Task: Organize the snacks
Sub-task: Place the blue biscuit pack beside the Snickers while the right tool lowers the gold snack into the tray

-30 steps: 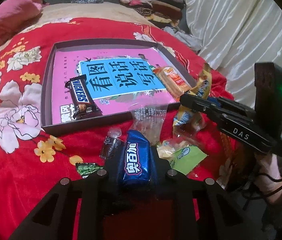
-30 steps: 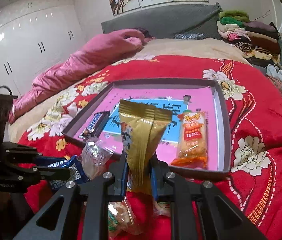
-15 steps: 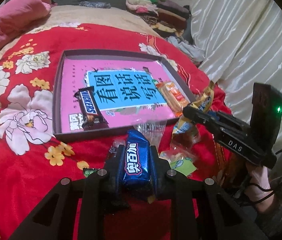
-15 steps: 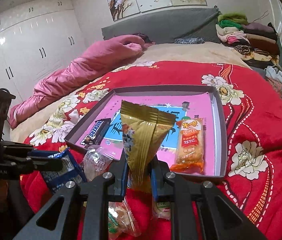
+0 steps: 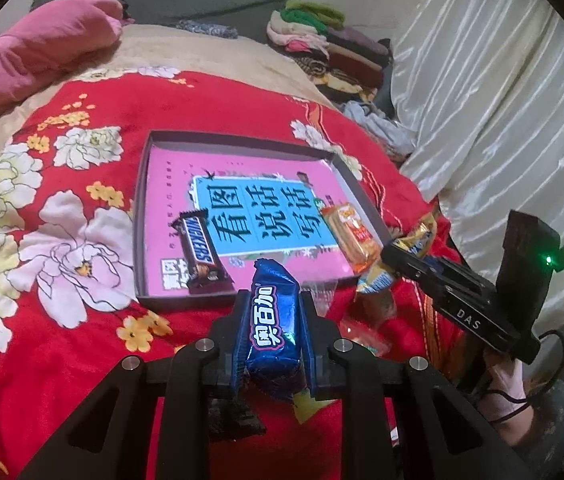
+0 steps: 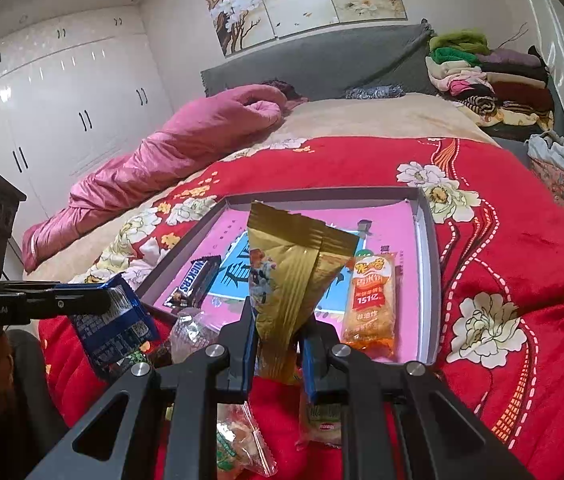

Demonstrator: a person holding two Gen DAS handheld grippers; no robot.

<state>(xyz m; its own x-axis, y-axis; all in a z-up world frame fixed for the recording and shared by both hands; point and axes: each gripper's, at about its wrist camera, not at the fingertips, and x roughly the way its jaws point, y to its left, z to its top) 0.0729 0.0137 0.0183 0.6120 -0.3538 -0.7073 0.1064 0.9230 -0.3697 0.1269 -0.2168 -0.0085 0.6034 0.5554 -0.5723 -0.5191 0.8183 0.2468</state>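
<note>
My left gripper (image 5: 272,300) is shut on a blue snack pack (image 5: 272,324), held up just short of the near edge of the shallow tray (image 5: 142,216). The tray has a pink and blue printed floor. In it lie a Snickers bar (image 5: 200,250) on the left and an orange cracker pack (image 5: 351,238) on the right. My right gripper (image 6: 278,320) is shut on a gold snack bag (image 6: 289,280), raised above the tray's near edge (image 6: 435,280). From the right wrist view the left gripper (image 6: 102,300) with the blue pack (image 6: 112,328) shows at the left.
Several loose snacks lie on the red flowered blanket (image 5: 62,240) before the tray: a clear wrapped piece (image 6: 190,332), a green and orange pack (image 6: 238,444). A pink quilt (image 6: 170,152) lies far left, folded clothes (image 6: 485,76) at the far right, a white curtain (image 5: 501,100) to the right.
The left gripper has risen with the blue pack and come closer to the tray's near edge. The right gripper has kept the gold bag almost still.
</note>
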